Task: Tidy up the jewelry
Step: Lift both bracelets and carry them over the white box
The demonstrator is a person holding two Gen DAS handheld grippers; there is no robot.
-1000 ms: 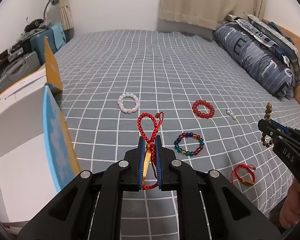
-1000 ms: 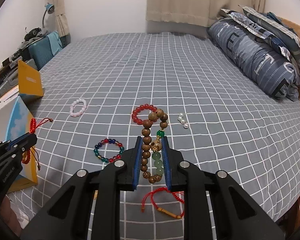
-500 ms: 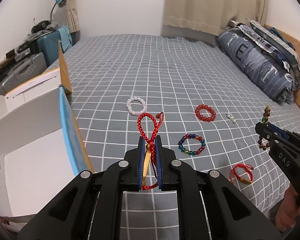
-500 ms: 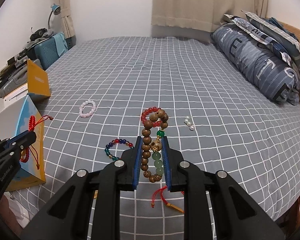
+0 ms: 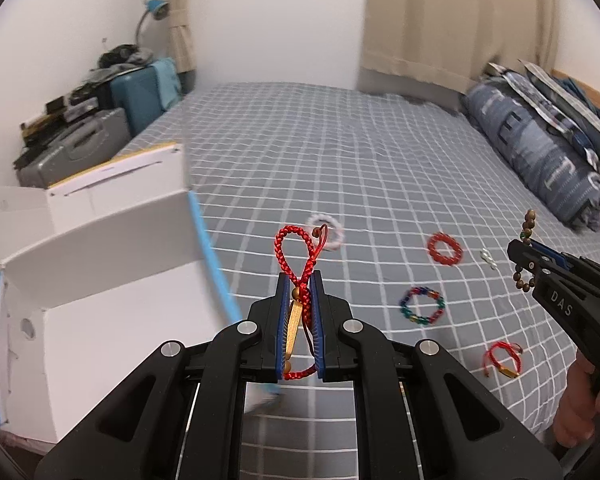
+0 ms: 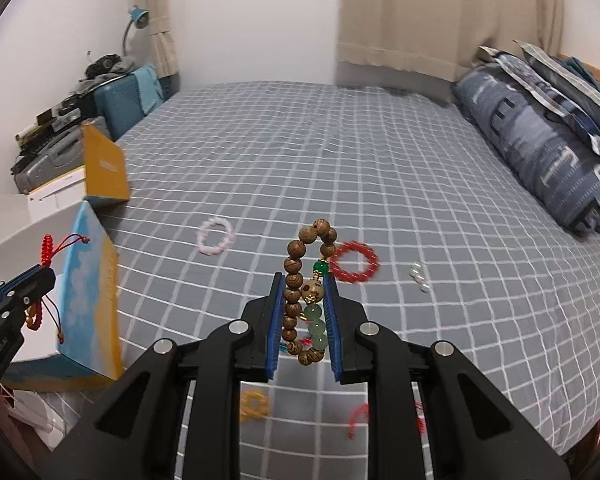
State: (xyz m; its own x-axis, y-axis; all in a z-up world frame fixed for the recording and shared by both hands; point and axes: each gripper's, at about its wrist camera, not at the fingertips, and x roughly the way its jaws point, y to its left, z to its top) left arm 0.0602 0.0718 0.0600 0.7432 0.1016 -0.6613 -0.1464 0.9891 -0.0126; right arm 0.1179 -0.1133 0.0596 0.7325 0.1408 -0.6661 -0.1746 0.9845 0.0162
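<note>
Between the left gripper's [image 5: 299, 292] near-closed jaws: red cord bracelet [image 5: 298, 276], clamped, loop sticking up past the tips. Right gripper [image 6: 303, 300] narrowly parted, pads pinching the wooden bead bracelet [image 6: 306, 292]. Ahead of both on the bed [image 6: 340, 152]: red bead bracelet [image 6: 355, 261], pink one [image 6: 216, 236]. White box [image 5: 100, 256] just left of the left jaws.

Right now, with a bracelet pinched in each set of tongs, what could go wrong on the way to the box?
The red braided cord bracelet dangles loosely from the left tongs and could snag the open white cardboard box's flap. The brown wooden bead bracelet sits between the right tongs by only some beads and could slip.
</note>
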